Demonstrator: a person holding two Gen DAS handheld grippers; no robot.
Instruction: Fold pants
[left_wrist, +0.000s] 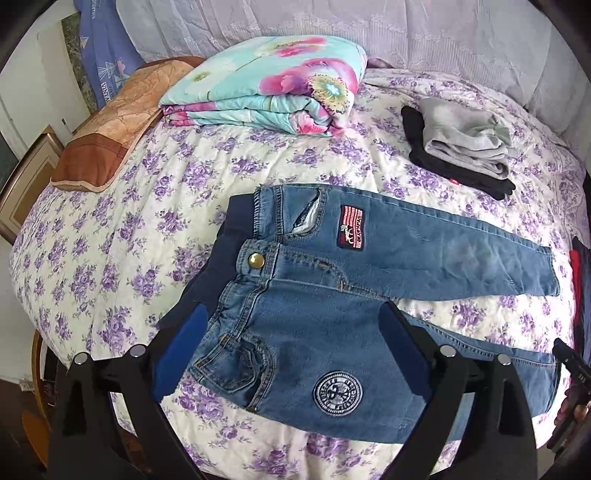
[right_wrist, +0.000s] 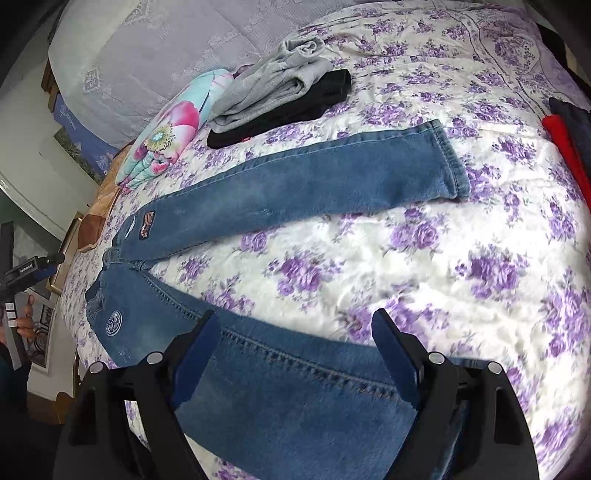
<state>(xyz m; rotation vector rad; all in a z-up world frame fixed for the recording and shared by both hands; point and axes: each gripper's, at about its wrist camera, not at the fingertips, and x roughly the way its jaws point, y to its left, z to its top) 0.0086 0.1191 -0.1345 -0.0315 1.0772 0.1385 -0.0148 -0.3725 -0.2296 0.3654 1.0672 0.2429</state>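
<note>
On the bedspread (left_wrist: 155, 206) with its purple flowers, a small pair of jeans (left_wrist: 332, 280) lies flat and face up, the two legs spread apart in a V. The waistband (left_wrist: 255, 229) with its brass button points toward the brown cushion (left_wrist: 110, 136); the legs run the other way, toward the red cloth (right_wrist: 561, 144) at the bed's edge. Laid open like this, the jeans look ready for a first fold, one leg over the other, and none is made yet.

The left gripper (left_wrist: 291, 358) hangs above the hip of the jeans, beside the round patch (left_wrist: 334, 397). Its blue pads stand wide apart with denim showing between them, pressing on nothing. It holds nothing. The right gripper (right_wrist: 291, 354) hovers over the lower part of the nearer leg (right_wrist: 295, 398), likewise wide open and empty, with the cloth lying slack beneath it. The two sit at opposite ends of the same leg, which suits lifting that leg evenly, so it does not sag or twist.

Beyond the farther leg (right_wrist: 332, 173) from the grippers rest a grey garment (right_wrist: 280, 81) on a black one (right_wrist: 317, 99), both folded, probably finished pieces kept clear of the working space. Past the waistband a folded floral quilt (left_wrist: 273, 81) lies well apart from the jeans.
</note>
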